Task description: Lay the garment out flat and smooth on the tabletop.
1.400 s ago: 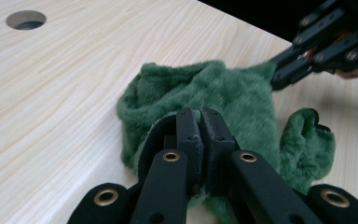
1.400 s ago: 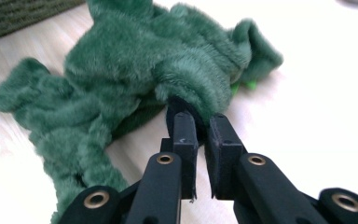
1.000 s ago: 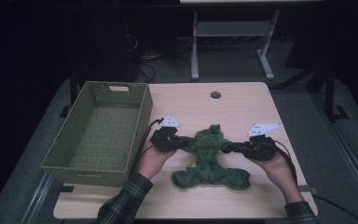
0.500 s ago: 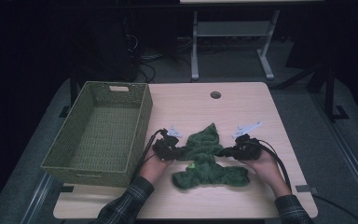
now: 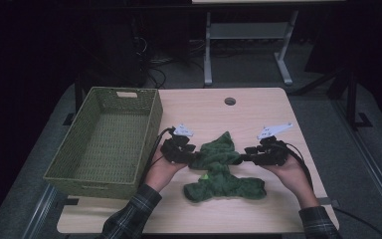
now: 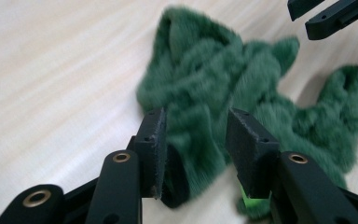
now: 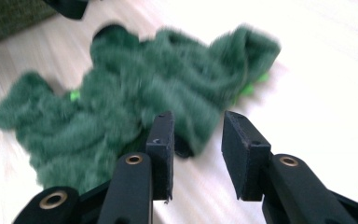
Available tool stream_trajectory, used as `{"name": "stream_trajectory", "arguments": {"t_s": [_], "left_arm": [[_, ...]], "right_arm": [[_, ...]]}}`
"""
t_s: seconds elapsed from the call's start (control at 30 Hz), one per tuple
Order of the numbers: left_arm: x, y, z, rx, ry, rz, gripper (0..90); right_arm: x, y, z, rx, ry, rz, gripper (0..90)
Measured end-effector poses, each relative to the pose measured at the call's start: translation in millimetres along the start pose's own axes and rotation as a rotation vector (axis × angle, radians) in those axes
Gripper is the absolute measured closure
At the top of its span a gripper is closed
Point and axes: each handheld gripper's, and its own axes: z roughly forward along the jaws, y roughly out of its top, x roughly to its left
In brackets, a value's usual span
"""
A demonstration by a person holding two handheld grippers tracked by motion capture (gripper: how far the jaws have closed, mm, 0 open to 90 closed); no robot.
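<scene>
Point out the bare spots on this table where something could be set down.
Free: the far stretch of the table around the cable hole, and the near edge below the green fuzzy garment. The wicker basket is empty inside. Crowded: the middle, where the left gripper and right gripper, both open, flank the garment.
</scene>
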Motion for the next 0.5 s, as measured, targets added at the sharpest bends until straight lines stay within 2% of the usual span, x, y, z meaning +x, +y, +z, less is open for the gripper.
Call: {"name": "stream_trajectory", "arguments": {"t_s": [0.13, 0.23, 0.3, 0.33, 0.4, 0.43, 0.5], "left_arm": [[10.0, 13.3, 8.9, -0.010, 0.006, -0.001, 57.6], [20.3, 18.9, 22.5, -0.009, -0.009, -0.020, 57.8], [29.0, 20.6, 34.9, -0.008, -0.023, -0.055, 57.7], [32.1, 21.1, 38.8, -0.001, -0.024, -0.056, 57.7], [39.0, 22.0, 49.5, 0.000, -0.033, -0.079, 57.7], [41.9, 22.4, 54.3, 0.009, -0.034, -0.080, 57.7], [46.1, 22.7, 64.2, 0.019, -0.036, -0.086, 57.5]], "right_arm": [[-6.9, 16.1, 4.1, -0.031, -0.001, 0.011, 64.5], [-12.3, 31.4, 16.7, -0.024, -0.005, 0.002, 65.0], [-14.6, 38.3, 24.2, -0.017, -0.006, 0.001, 65.0], [-16.6, 42.4, 29.8, -0.004, -0.006, 0.001, 65.0], [-19.3, 46.6, 37.1, 0.007, -0.019, -0.004, 65.5], [-21.1, 47.3, 40.6, -0.001, -0.013, -0.003, 65.9], [-24.9, 48.4, 48.7, 0.018, -0.005, 0.009, 65.6]]}}
